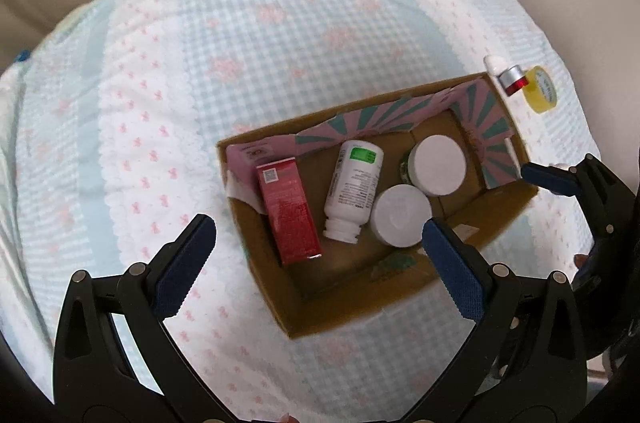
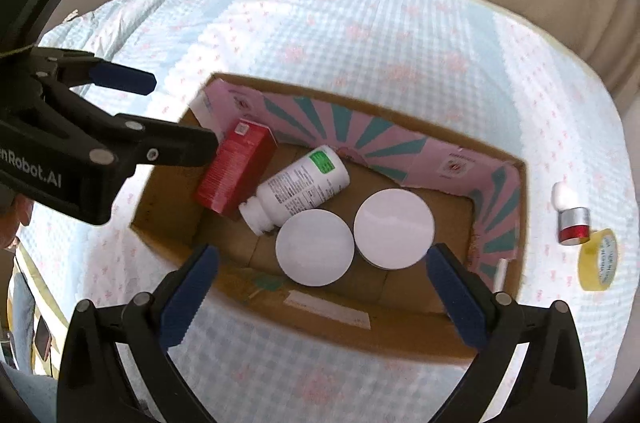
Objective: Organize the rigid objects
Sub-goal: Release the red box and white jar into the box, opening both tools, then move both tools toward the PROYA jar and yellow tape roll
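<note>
An open cardboard box [image 1: 340, 303] [image 2: 360, 327] with pink and teal lining lies on the cloth. Inside it are a red carton [image 1: 288, 211] [image 2: 236, 167], a white bottle [image 1: 352, 191] [image 2: 300, 191] on its side, and two white-lidded jars [image 1: 400, 209] [image 1: 438, 165] [image 2: 314, 247] [image 2: 394, 229]. My left gripper [image 1: 316, 255] [image 2: 184, 113] hangs open above the box's left end, holding nothing. My right gripper [image 2: 322, 267] stands open over the near wall, also holding nothing. One of its pads [image 1: 548, 178] shows past the box's right end.
Right of the box, on the cloth, lie a small red and silver bottle with a white cap [image 1: 508, 77] [image 2: 572, 219] and a yellow tape roll [image 1: 542, 89] [image 2: 598, 261]. The checked blue and white cloth [image 1: 280, 23] covers a round table. Beige curtains hang behind.
</note>
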Available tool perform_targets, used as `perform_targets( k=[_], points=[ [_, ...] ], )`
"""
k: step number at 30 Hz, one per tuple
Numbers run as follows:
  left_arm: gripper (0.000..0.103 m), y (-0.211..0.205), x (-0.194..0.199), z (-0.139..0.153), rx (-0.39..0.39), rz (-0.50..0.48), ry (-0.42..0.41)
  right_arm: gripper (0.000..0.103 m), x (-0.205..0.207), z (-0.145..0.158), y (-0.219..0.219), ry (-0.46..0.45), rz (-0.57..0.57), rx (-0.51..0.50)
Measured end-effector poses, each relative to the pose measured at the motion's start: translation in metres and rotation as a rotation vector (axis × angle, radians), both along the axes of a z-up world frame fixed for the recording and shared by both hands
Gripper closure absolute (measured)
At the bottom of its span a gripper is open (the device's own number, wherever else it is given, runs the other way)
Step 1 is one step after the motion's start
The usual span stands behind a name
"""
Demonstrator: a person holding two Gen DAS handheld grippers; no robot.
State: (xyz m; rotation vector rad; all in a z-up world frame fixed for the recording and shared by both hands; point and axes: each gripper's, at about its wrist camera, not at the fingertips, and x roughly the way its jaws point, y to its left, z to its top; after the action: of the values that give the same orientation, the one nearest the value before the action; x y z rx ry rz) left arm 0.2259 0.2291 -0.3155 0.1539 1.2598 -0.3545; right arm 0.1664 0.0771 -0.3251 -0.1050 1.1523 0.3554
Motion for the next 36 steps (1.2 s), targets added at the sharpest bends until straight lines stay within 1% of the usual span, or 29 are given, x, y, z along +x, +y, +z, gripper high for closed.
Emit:
perform_targets(
  k=[2, 7, 11, 14, 19, 24, 28, 30, 32, 36],
  points=[
    [0.000, 0.002, -0.008, 0.016, -0.005, 0.009, -0.030, 0.000, -0.007, 0.013, -0.002, -0.008, -0.008, 0.006],
    [0.000, 0.008, -0.034, 0.065, -0.033, 0.040, -0.113, 0.000, -0.031, 0.053, -0.016, -0.060, -0.052, 0.025],
    [0.000, 0.009, -0.056, 0.093, -0.054, 0.063, -0.150, 0.000, -0.054, 0.086, -0.032, -0.082, -0.103, 0.012],
    [0.000, 0.002, -0.074, 0.112, -0.063, 0.080, -0.181, 0.000, -0.073, 0.107, -0.050, -0.094, -0.161, 0.017],
    [0.000, -0.020, -0.099, 0.141, -0.060, 0.114, -0.242, 0.000, -0.099, 0.139, -0.091, -0.125, -0.260, 0.003],
    [0.000, -0.060, -0.114, 0.159, -0.077, 0.134, -0.275, 0.000, -0.118, 0.163, -0.148, -0.186, -0.342, 0.011],
    [0.000, -0.103, -0.120, 0.162, -0.078, 0.182, -0.287, 0.000, -0.122, 0.166, -0.209, -0.215, -0.422, 0.058],
    [0.000, -0.130, -0.122, 0.161, -0.085, 0.216, -0.293, 0.000, -0.121, 0.164, -0.235, -0.234, -0.417, 0.077],
    [0.000, -0.156, -0.123, 0.160, -0.080, 0.253, -0.289, 0.000, -0.118, 0.163, -0.265, -0.265, -0.378, 0.082],
    [0.000, -0.211, -0.122, 0.154, -0.099, 0.310, -0.296, 0.000, -0.106, 0.153, -0.310, -0.265, -0.308, 0.044]
  ],
)
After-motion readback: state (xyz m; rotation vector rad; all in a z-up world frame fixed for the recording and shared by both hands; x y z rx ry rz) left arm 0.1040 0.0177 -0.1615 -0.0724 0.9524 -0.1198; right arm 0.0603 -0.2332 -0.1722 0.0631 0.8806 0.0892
